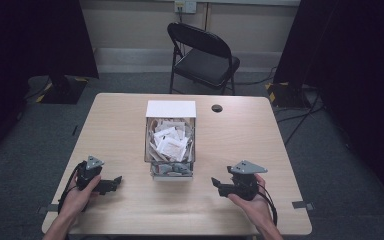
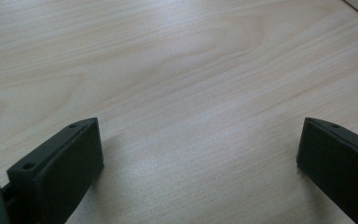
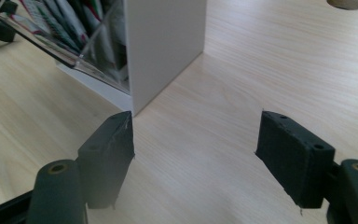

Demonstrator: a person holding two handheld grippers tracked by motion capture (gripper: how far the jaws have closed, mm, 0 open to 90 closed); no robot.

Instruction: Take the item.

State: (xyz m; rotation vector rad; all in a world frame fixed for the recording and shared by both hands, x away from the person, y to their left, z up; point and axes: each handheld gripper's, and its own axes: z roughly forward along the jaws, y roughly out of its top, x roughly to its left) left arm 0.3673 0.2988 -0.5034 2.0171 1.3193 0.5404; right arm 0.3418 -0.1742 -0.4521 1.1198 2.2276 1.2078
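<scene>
Black folding chair point(image 1: 203, 56) beyond the wooden table point(image 1: 120, 115), round cable hole point(image 1: 217, 108) near its far edge

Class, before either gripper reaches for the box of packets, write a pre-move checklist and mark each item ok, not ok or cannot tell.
1. Left gripper open, jaws wide apart: ok.
2. Right gripper open, nothing between its jaws: ok.
3. Box upright at mid-table: ok.
4. Packets reachable through the open top: ok.
5. Table between grippers and box free of obstacles: ok.
6. Packets loose enough to lift singly: cannot tell.
</scene>
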